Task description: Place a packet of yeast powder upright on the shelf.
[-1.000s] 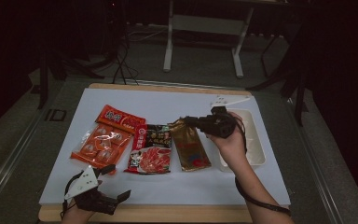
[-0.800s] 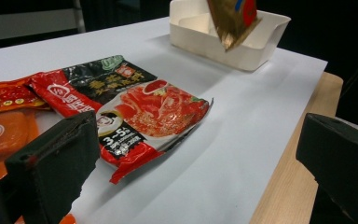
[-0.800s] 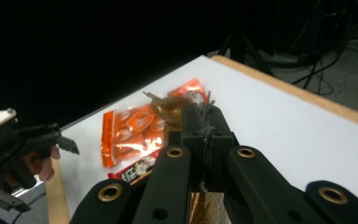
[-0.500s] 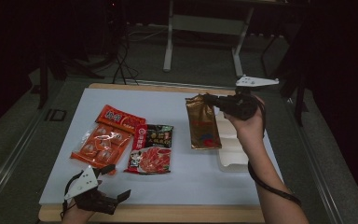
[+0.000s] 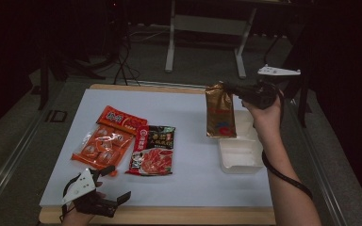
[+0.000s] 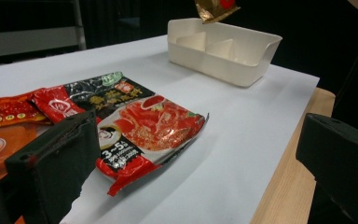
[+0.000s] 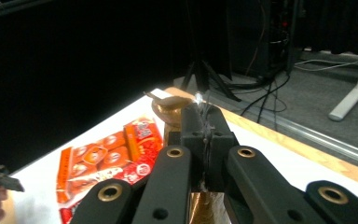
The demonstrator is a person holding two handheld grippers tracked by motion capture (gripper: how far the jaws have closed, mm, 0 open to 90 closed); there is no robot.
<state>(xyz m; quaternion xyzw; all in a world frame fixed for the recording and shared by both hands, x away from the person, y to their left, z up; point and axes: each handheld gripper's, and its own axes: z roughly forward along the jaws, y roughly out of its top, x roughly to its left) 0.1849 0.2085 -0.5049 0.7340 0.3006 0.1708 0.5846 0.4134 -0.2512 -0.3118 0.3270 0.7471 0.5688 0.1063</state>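
Above the desk's right edge, our right gripper (image 5: 231, 87) is clenched on the top seam of the gold pouch (image 5: 220, 110), which hangs free, lower end over the near rim of the white tray (image 5: 238, 157). From the right gripper view, the jaws meet on the seam. Our left gripper (image 5: 104, 186) rests at the near-left corner, jaws released, nothing between them; the left gripper view confirms the wide gap.

Judgement: step in hand is carrying the pouch to the tray. To do it well, we should centre the pouch over one compartment, let any swing die, then lower until its bottom edge touches inside before releasing. The tray has dividers; a skewed drop could hang up on one. Red pouch (image 5: 152, 150) and orange packs (image 5: 106, 141) lie mid-left on the white sheet (image 5: 179, 183), well apart from the tray.
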